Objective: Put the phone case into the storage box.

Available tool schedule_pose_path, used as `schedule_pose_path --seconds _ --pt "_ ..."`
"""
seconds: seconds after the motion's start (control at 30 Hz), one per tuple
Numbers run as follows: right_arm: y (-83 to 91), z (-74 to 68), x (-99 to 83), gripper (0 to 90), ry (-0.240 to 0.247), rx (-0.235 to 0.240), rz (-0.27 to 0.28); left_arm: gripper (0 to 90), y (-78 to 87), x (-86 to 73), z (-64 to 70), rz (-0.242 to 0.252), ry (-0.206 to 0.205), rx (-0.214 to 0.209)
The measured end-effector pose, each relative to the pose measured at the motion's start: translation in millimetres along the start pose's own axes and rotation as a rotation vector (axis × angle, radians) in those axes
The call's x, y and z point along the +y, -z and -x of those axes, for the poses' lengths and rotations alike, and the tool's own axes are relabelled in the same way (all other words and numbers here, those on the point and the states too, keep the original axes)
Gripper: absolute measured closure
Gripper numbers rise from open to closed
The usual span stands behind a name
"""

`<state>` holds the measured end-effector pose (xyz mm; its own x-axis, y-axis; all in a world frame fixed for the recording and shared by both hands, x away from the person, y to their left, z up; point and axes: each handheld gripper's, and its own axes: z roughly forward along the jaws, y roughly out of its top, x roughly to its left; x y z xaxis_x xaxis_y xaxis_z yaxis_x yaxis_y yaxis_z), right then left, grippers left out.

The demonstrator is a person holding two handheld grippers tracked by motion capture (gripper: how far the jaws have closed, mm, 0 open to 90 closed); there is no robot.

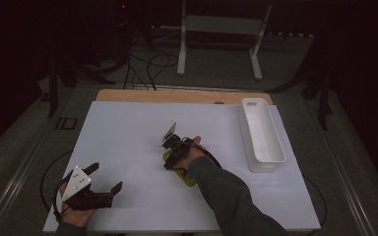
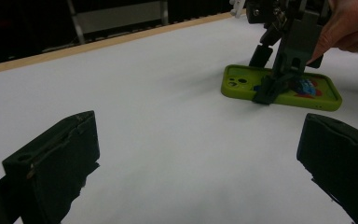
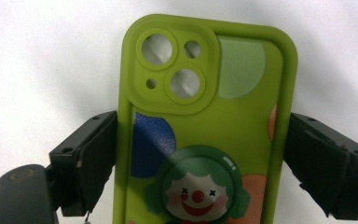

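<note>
One green phone case (image 3: 205, 126) is lying flat on the white table (image 1: 128, 137), near its middle, back up, with two lens holes and one clown face showing. It is being straddled by the right gripper (image 3: 205, 163), whose two jaws are set against its long edges; a firm grip cannot be told. The left gripper (image 2: 200, 158) is being held wide and empty near the front-left corner. One white bin (image 1: 262, 135) is standing at the right.

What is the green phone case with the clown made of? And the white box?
The phone case looks like soft matte silicone or rubber: rounded edges, dull sheen, thick raised ring around the camera holes. The white box looks like smooth hard plastic, with thin even walls and a slight shine. Neither can be told for certain.
</note>
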<state>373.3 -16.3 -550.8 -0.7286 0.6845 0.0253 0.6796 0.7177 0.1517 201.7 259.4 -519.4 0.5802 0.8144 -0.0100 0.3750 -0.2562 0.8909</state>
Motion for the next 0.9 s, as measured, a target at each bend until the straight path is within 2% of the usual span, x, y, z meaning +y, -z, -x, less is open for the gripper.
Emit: schedule_pose_path --seconds 0.37,0.9 --pt "-1.4 3.5 -0.7 13.3 -0.033 0.03 -0.008 0.0 0.1 0.0 -0.1 0.0 0.0 0.001" --pt "-1.6 4.3 -1.0 14.5 -0.031 0.035 -0.003 0.0 -0.5 -0.1 0.6 -0.004 -0.002 0.003"
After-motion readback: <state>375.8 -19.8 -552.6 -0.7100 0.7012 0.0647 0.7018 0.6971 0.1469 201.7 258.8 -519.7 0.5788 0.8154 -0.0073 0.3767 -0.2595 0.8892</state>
